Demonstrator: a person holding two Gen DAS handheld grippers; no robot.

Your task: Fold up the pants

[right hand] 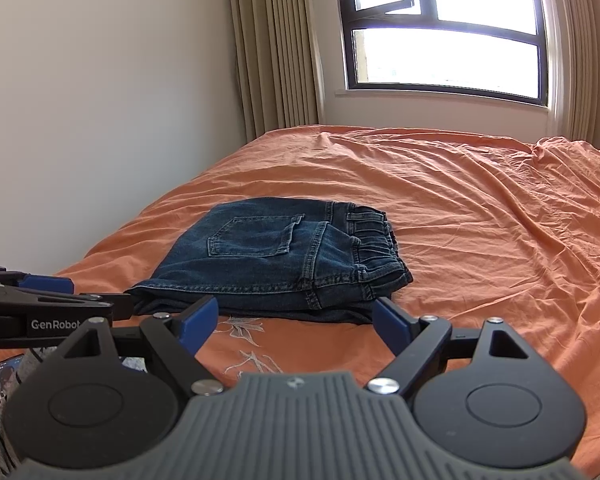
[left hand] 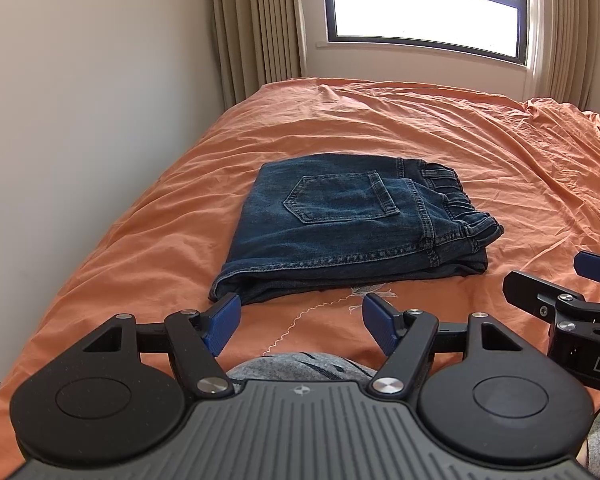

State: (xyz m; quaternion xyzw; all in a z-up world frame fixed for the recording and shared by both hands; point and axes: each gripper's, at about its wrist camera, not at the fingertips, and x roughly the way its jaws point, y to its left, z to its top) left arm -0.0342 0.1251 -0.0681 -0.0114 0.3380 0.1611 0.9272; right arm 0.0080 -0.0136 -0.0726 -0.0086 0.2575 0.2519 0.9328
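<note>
We see the folded jeans (left hand: 348, 224) lying on the orange bedsheet (left hand: 480, 152). Left gripper (left hand: 300, 322) and right gripper (right hand: 296, 320) hover nearby, fingers apart, empty.

Folded pants (left hand: 348, 224) lie on the orange bed (left hand: 480, 168); left gripper (left hand: 300, 322) gapes wide before them

Home bedroom. Bed (left hand: 380, 128) with a wrinkled orange sheet (right hand: 480, 208) fills most of the room, pushed against a plain white wall (left hand: 92, 80). Dark-framed window (right hand: 444, 40) at the far end, bright daylight outside, beige pleated curtains (right hand: 276, 48) on both sides. Folded jeans (left hand: 340, 224) lie on the bed. Domestic, not lab or shop.
</note>
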